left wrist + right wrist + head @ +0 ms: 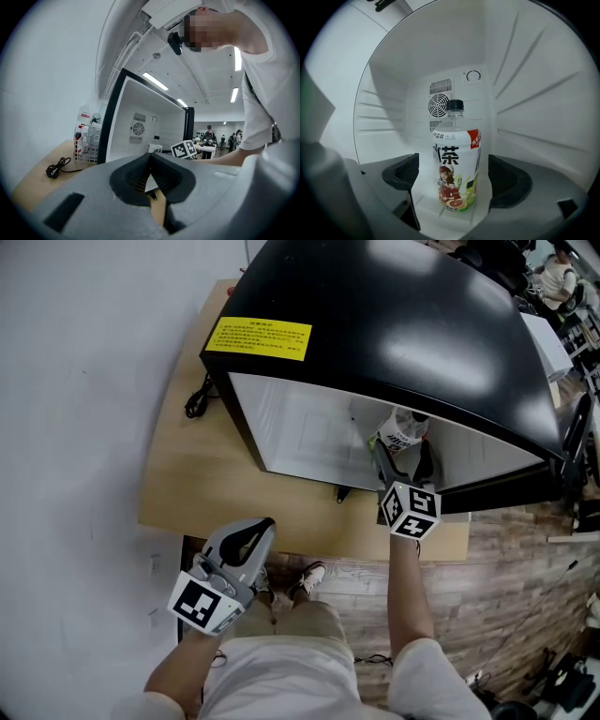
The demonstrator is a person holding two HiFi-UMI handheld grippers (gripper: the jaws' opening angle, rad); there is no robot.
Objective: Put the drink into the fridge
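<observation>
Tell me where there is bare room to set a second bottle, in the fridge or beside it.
Free: the fridge floor left of the bottle, up to the side wall; the table strip between cable and front edge. Crowded: around the bottle, which the open right hand-held gripper straddles.

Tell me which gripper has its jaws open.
The right gripper: its jaws stand apart, flanking the bottle in the fridge without touching it. The left gripper is shut.

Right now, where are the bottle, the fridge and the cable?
bottle (457, 164), right gripper view, on its label.
fridge (394, 334), head view, on its black top.
cable (197, 401), head view, on its coiled part.
</observation>
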